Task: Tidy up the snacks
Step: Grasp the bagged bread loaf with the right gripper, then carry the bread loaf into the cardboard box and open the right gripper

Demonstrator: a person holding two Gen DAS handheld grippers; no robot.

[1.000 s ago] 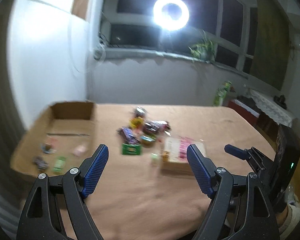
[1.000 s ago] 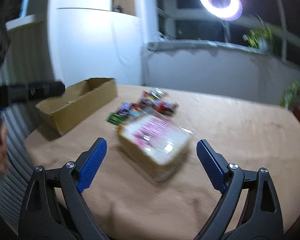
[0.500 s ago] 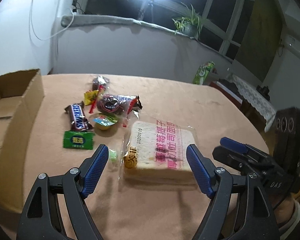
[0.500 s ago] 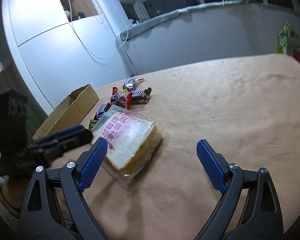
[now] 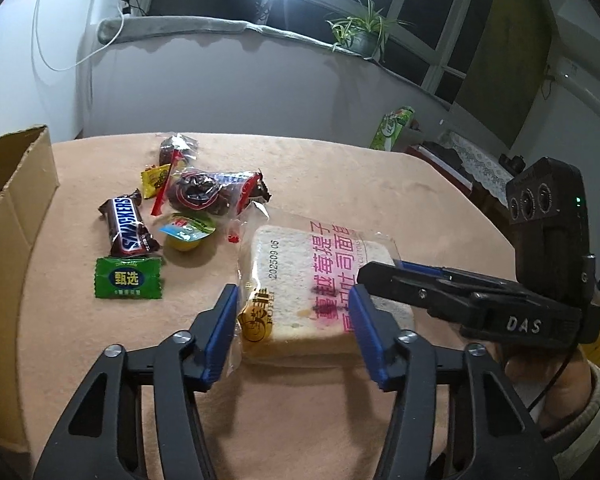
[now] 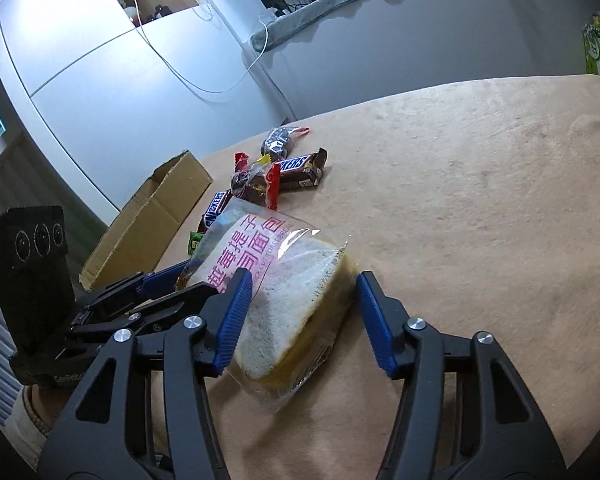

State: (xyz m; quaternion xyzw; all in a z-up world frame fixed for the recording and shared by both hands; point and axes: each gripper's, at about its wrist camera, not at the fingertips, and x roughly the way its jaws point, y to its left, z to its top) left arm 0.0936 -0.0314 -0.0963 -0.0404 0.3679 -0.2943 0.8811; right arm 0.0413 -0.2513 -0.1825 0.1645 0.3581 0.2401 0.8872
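A clear pack of sliced toast bread (image 5: 300, 264) (image 6: 292, 264) with pink print lies on the tan tablecloth. My left gripper (image 5: 292, 312) is closing over the pack's near left end, one pad at the wrapper edge and the other above the slice. From the opposite end my right gripper (image 6: 300, 308) is closing too, with the bread's corner between its jaws. Neither pair of pads visibly squeezes the pack. Each gripper shows in the other's view: the right gripper (image 5: 380, 270) and the left gripper (image 6: 168, 284).
An open cardboard box (image 5: 16, 200) (image 6: 148, 216) stands at the left table edge. Beyond the bread lie a Snickers bar (image 5: 126, 224), a green sachet (image 5: 128, 278), a jelly cup (image 5: 186, 232), dark wrapped snacks (image 5: 204, 192) and a second Snickers (image 6: 300, 166).
Both grippers came down and in onto the bread pack from either end, and their jaws narrowed around it. The bread itself has stayed put.
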